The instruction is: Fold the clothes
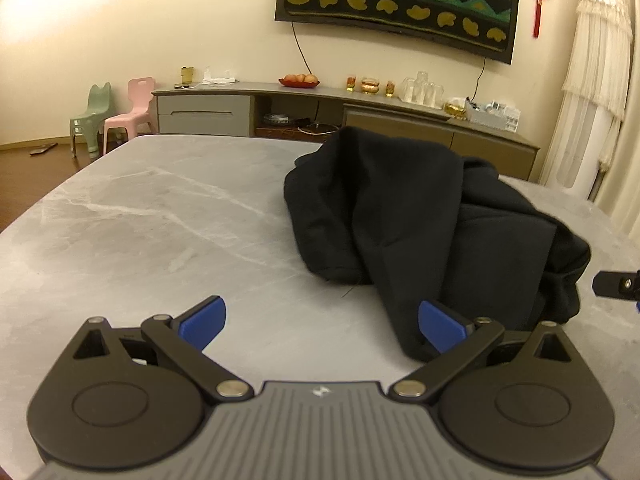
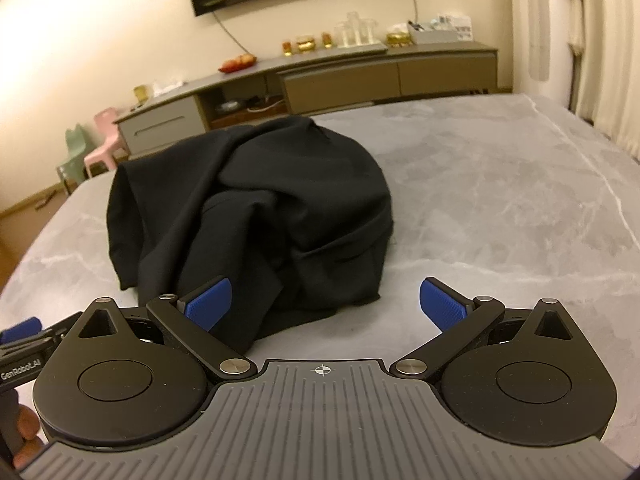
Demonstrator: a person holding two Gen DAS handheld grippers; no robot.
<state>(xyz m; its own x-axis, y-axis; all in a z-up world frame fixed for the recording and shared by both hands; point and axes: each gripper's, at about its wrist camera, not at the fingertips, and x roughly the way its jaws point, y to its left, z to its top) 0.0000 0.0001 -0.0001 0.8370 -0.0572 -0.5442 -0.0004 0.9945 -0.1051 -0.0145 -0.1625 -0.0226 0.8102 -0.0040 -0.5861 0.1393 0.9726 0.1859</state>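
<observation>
A black garment lies crumpled in a heap on the grey marble table. In the left wrist view my left gripper is open just short of the heap's near-left edge; its right blue pad stands in front of a hanging fold. The right wrist view shows the same garment ahead and to the left. There my right gripper is open, its left pad against the cloth's near edge and its right pad over bare table. Nothing is held.
Part of the other gripper shows at the right edge and at the left edge, with a hand below it. Beyond the table stand a long sideboard with glasses and fruit, two small plastic chairs, and a curtain.
</observation>
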